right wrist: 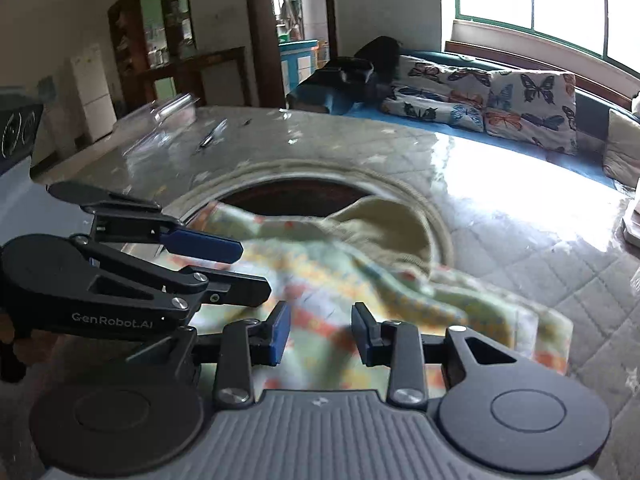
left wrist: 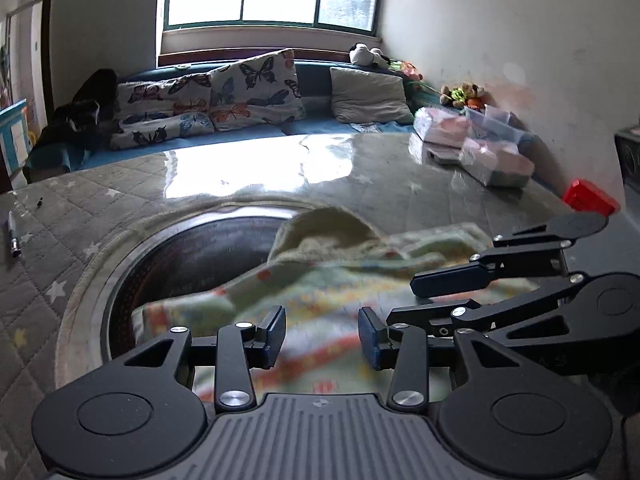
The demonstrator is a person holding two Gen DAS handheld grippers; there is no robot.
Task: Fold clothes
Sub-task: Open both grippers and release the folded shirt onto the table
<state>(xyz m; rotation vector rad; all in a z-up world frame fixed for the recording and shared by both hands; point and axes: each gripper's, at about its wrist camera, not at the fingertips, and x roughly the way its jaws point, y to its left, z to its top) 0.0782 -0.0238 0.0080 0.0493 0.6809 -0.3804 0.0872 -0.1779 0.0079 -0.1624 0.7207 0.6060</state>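
A pale green knit garment (left wrist: pixel 320 292) with orange and yellow patterning lies crumpled on the table, partly over a round dark recess (left wrist: pixel 208 256). It also shows in the right wrist view (right wrist: pixel 360 280). My left gripper (left wrist: pixel 322 334) is open just above the garment, with cloth showing between its fingers. My right gripper (right wrist: pixel 320 334) is open too, low over the same garment. The right gripper appears in the left wrist view (left wrist: pixel 452 292) at the right, open. The left gripper appears in the right wrist view (right wrist: pixel 224 268) at the left, open.
The table (left wrist: pixel 380 184) has a quilted grey cover under glossy plastic. A pen (left wrist: pixel 14 236) lies at its left edge. Plastic packets (left wrist: pixel 480 148) and a red box (left wrist: pixel 590 198) sit at the right. A couch with butterfly cushions (left wrist: pixel 248 88) stands behind, under a window.
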